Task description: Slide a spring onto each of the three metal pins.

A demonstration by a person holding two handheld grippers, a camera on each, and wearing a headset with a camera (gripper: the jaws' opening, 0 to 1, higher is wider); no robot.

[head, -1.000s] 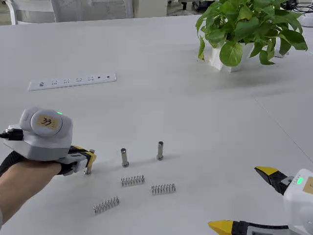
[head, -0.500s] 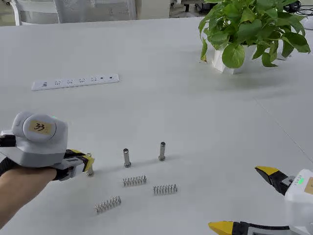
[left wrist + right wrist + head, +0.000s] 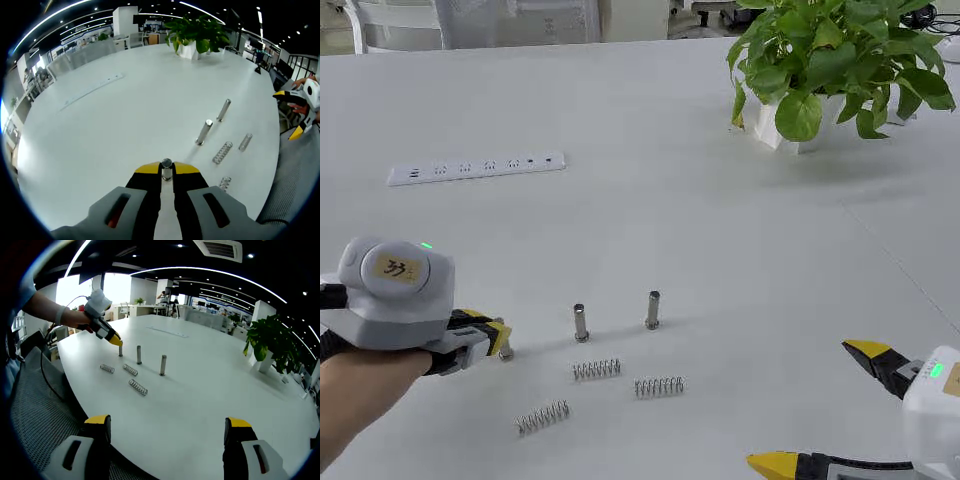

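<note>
Head view, left to right. The left gripper (image 3: 501,338), carried on a person's arm (image 3: 355,390) at the left edge, has its jaws closed around the left pin (image 3: 506,351). The foot of this pin shows just below the yellow tips, and in the left gripper view its head sits nipped in the narrow gap between them. Compared with one second ago, the gripper's grey housing sits lower and further left relative to the row of pins, while its tips stay at the same pin.

The middle pin (image 3: 580,323) and right pin (image 3: 652,310) stand upright and bare on the bench (image 3: 740,250), apart from each other and in the same places as before. Three springs lie flat on the bench, nearer the person than the pins and arranged as before, none threaded on a pin. They are the left spring (image 3: 542,417), the middle spring (image 3: 596,369) just in front of the middle pin, and the right spring (image 3: 659,386).

The right gripper (image 3: 817,405), at the lower right corner, has its jaws wide apart and holds nothing. It is well apart from pins and springs, as it was earlier.

Surroundings: a white power strip (image 3: 476,168) lies far back on the left, and a potted plant (image 3: 830,60) stands at the far right of the bench.
</note>
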